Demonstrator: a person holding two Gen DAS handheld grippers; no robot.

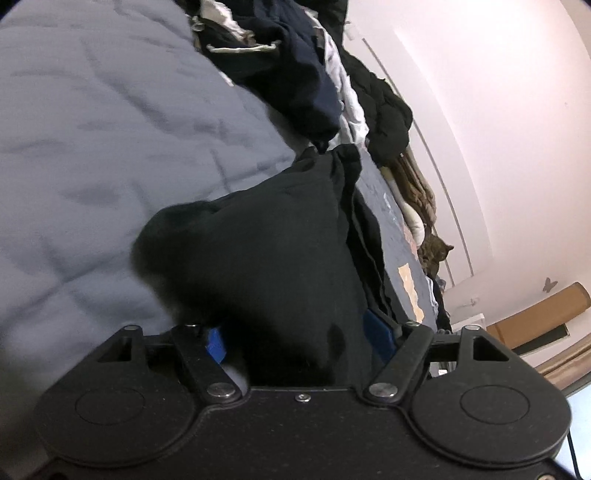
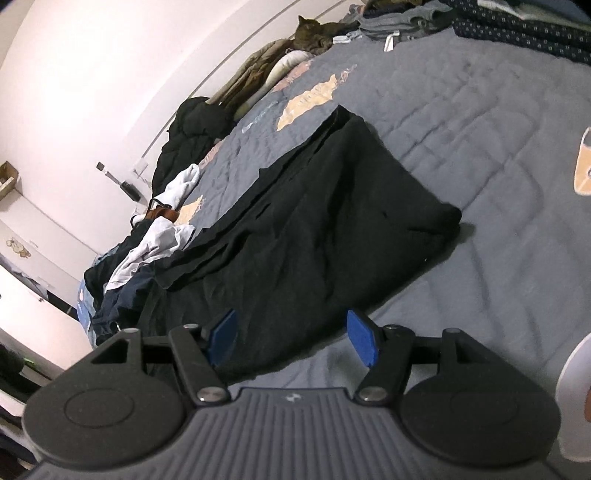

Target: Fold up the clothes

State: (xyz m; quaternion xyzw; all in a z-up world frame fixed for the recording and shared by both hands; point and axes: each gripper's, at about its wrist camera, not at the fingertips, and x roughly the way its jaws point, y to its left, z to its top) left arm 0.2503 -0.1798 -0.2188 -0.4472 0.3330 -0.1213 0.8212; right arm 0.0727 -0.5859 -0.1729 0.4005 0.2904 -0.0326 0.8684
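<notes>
Garment (image 2: 314, 221) lies between right gripper's (image 2: 293, 341) parted pads, seemingly untouched.

left wrist view: sits behind its gripper's 2 blue pads (image 1: 216, 341), tilted down, very near the black garment (image 1: 266, 258) ahead | right wrist view: behind its own 2 pads (image 2: 364, 341), tilted down, farther back | shared: black garment (image 2: 314, 206), grey bed cover (image 2: 480, 155), cat (image 2: 314, 33) by wall
</notes>
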